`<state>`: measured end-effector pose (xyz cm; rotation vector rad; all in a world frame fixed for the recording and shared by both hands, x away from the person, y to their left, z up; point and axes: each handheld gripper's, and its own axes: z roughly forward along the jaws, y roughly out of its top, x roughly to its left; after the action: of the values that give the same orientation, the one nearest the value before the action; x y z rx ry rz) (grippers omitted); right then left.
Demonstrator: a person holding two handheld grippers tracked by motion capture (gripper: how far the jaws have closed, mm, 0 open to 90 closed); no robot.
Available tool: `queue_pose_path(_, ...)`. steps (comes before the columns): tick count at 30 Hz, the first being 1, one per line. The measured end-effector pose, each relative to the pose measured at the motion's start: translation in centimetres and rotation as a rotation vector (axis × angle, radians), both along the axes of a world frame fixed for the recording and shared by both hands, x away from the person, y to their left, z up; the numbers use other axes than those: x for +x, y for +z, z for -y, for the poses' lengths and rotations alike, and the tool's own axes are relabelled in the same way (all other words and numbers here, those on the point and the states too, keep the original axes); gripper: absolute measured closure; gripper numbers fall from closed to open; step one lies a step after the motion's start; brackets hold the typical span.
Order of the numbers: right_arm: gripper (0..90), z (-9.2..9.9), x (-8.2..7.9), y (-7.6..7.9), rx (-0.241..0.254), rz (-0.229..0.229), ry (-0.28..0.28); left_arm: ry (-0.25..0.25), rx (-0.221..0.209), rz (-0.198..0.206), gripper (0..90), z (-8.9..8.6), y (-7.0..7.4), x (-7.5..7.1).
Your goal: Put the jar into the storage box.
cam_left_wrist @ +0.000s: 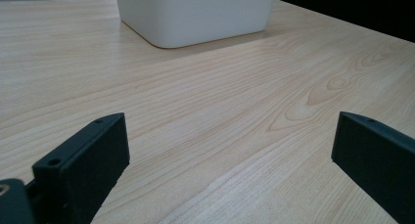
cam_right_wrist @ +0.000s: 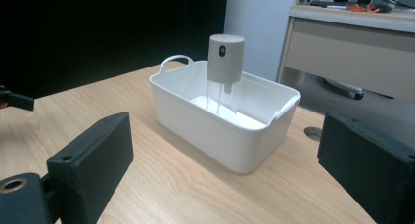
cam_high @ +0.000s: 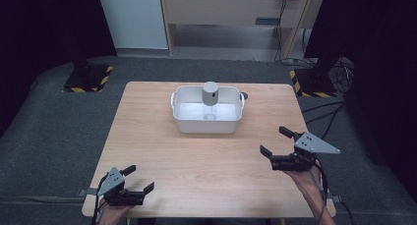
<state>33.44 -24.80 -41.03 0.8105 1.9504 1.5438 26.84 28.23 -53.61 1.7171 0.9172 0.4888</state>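
A white plastic tub with two handles sits at the far middle of the wooden table. Inside it stands a clear dispenser bottle with a grey top, upright; the right gripper view shows the bottle rising above the tub. My left gripper hovers open at the near left corner, nothing between its jaws; the tub's lower wall lies far ahead of it. My right gripper is open at the near right, pointed at the tub and well short of it.
A round cable hole lies in the tabletop just right of the tub. Beyond the table stand a desk, two stand bases with yellow-black tape, and floor cables. Bare wood spans the space between both grippers.
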Motion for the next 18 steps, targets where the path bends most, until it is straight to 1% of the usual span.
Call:
queue_pose_path(1, 6.4, 0.0, 0.0, 0.0, 0.0, 0.0, 0.0, 0.0, 0.0, 0.0, 0.0, 0.0, 0.0, 0.0)
queue_pose_path(3, 6.4, 0.2, -0.6, -0.8, -0.005, -0.002, -0.008, 0.0, -0.002, 0.0, 0.0, 0.0, 0.0, 0.0)
queue_pose_path(9, 6.4, 0.7, -1.8, -1.9, -0.004, 0.0, -0.029, -0.001, -0.002, 0.001, 0.0, 0.0, 0.0, 0.0)
queue_pose_path(16, 6.4, 1.4, -2.7, -3.5, 0.005, -0.018, -0.046, -0.004, -0.001, 0.001, 0.0, 0.0, 0.0, -0.1)
queue_pose_path(18, 6.4, 1.7, -2.9, -4.0, 0.014, -0.032, -0.052, -0.004, -0.002, 0.002, 0.0, 0.0, 0.0, -0.1)
